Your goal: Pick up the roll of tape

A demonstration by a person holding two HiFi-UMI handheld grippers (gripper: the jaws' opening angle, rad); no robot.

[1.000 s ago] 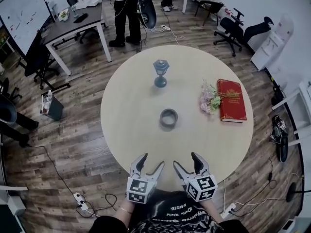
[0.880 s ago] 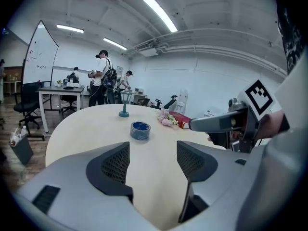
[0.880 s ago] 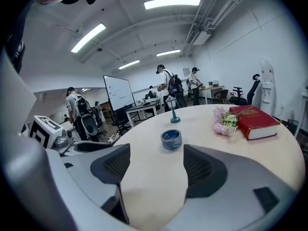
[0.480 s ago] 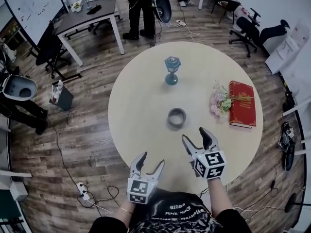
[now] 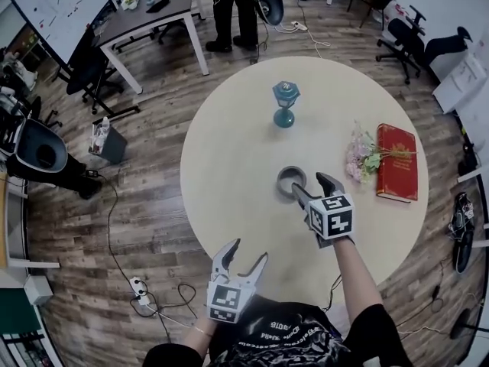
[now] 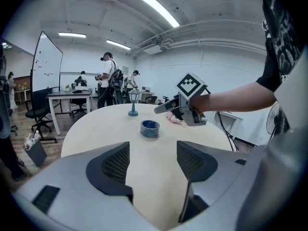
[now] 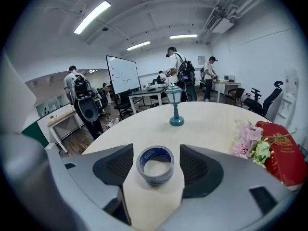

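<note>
The roll of tape [image 5: 290, 180], grey with a blue inner face, lies flat near the middle of the round table [image 5: 229, 167]. My right gripper [image 5: 311, 186] has reached its near right side. In the right gripper view the roll of tape [image 7: 155, 164] sits in the gap between the two jaws, with space on either side and no pad touching it. These jaws have just been closing a little and still stand open. My left gripper [image 5: 247, 251] hangs open and empty over the table's near edge. From the left gripper view the roll of tape [image 6: 149, 128] shows ahead, with the right gripper [image 6: 166, 108] just beyond it.
A teal lantern-shaped ornament [image 5: 284, 104] stands farther back on the table. A red book [image 5: 396, 163] and a small bunch of flowers [image 5: 361, 159] lie at the right. Desks, office chairs, standing people and floor cables surround the table.
My right gripper has travelled forward from the table's near edge up to the tape. The left gripper has stayed near the edge.
</note>
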